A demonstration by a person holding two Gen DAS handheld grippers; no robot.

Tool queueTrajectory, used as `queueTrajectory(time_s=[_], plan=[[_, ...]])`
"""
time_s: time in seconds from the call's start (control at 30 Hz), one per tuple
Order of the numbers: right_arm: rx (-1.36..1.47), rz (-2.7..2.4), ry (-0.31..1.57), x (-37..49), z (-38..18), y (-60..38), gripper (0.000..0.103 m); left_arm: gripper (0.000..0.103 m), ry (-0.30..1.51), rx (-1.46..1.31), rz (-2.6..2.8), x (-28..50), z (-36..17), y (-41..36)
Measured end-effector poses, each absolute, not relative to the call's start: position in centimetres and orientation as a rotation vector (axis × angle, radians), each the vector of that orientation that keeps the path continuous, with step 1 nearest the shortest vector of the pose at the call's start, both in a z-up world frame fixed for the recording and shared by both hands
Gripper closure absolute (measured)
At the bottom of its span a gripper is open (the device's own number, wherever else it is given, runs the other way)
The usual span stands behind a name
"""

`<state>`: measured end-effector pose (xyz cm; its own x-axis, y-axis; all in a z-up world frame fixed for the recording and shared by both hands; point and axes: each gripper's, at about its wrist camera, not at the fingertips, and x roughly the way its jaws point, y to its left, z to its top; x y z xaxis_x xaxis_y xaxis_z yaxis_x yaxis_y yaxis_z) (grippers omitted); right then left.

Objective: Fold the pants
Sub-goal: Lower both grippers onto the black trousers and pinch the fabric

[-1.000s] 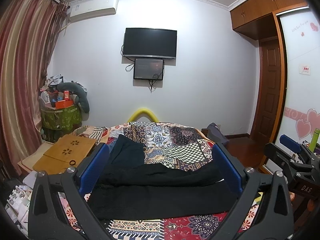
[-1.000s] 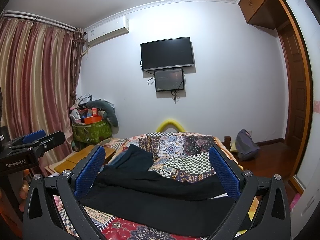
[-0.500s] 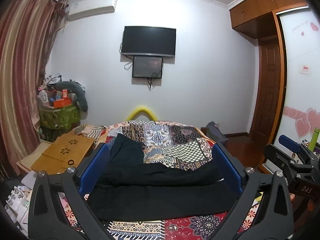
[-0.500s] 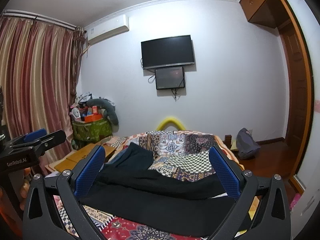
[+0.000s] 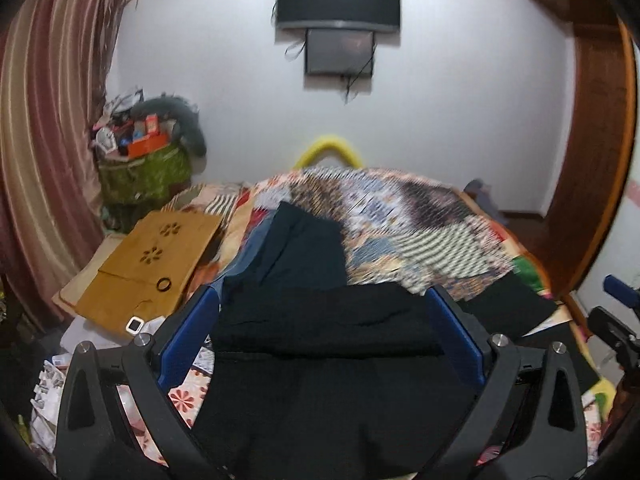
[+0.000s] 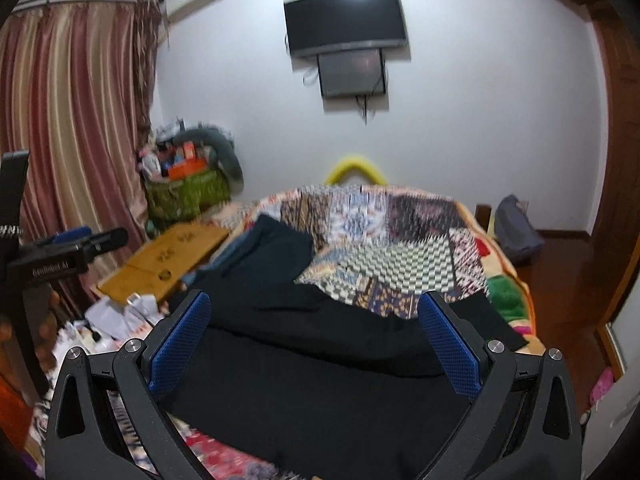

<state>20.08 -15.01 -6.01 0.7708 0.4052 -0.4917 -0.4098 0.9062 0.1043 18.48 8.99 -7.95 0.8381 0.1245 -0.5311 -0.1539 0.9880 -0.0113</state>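
Black pants [image 5: 332, 364] lie spread across the near end of a bed with a patchwork quilt [image 5: 400, 220]; they also show in the right wrist view [image 6: 320, 360]. One leg end [image 5: 508, 312] reaches toward the bed's right edge. My left gripper [image 5: 320, 332] is open and empty, hovering above the pants. My right gripper [image 6: 316, 336] is open and empty, also above the pants. Each gripper shows at the edge of the other's view, the right one [image 5: 616, 320] and the left one [image 6: 60, 256].
A dark folded garment [image 5: 300, 248] lies on the bed beyond the pants. A wooden lap desk [image 5: 156, 264] sits left of the bed, with a green basket of clutter [image 5: 144, 172] behind it. A striped curtain [image 5: 44, 140] hangs left; a wooden door [image 5: 592, 160] stands right.
Both grippers have tilted down and moved forward toward the bed, so the pants now fill more of each view. Both stay open. The pants have not moved.
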Motion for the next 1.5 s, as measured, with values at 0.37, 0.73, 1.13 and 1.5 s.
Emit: queueTrajectory(time_s=[0.37, 0.73, 1.13, 1.5], plan=[[-0.103, 0.460, 0.714, 29.9, -11.9, -13.7, 0.000, 0.000, 0.760, -0.058, 0.188, 29.8, -15.6, 17.0], [-0.157, 0.549, 0.973, 37.7, -18.0, -12.1, 0.002, 0.008, 1.067, -0.157, 0.273, 36.4, -27.6, 24.6], [-0.169, 0.687, 1.091, 43.3, -20.4, -8.5, 0.016, 0.039, 1.139, -0.220, 0.230, 42.4, -30.2, 27.6], [-0.226, 0.737, 1.144, 44.3, -23.2, -5.4, 0.033, 0.057, 1.190, -0.181, 0.230, 44.2, -32.3, 26.3]])
